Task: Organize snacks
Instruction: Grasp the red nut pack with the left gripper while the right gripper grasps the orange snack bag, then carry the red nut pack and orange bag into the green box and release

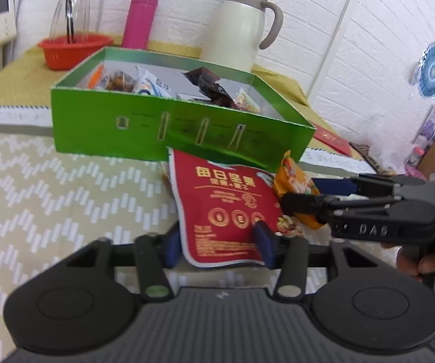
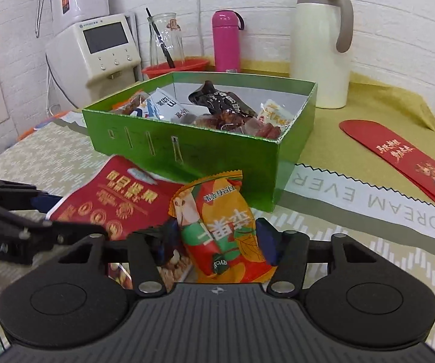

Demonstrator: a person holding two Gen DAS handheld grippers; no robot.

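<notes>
A green open box (image 1: 144,127) holding several snack packets stands on the table; it also shows in the right wrist view (image 2: 217,154). In front of it lies a red nut pouch (image 1: 226,208), also in the right wrist view (image 2: 117,199). My left gripper (image 1: 217,245) is closed on the red pouch's near edge, blue pads on both sides. An orange snack packet (image 2: 220,227) sits between my right gripper's (image 2: 217,239) fingers, which grip it; it also shows in the left wrist view (image 1: 293,178), with the right gripper (image 1: 314,193) around it.
Behind the box stand a red bowl (image 1: 72,51), a glass carafe (image 2: 166,39), a pink bottle (image 2: 226,42) and a cream thermos jug (image 2: 320,48). A water dispenser (image 2: 96,51) is at back left. A red envelope (image 2: 399,157) lies at right.
</notes>
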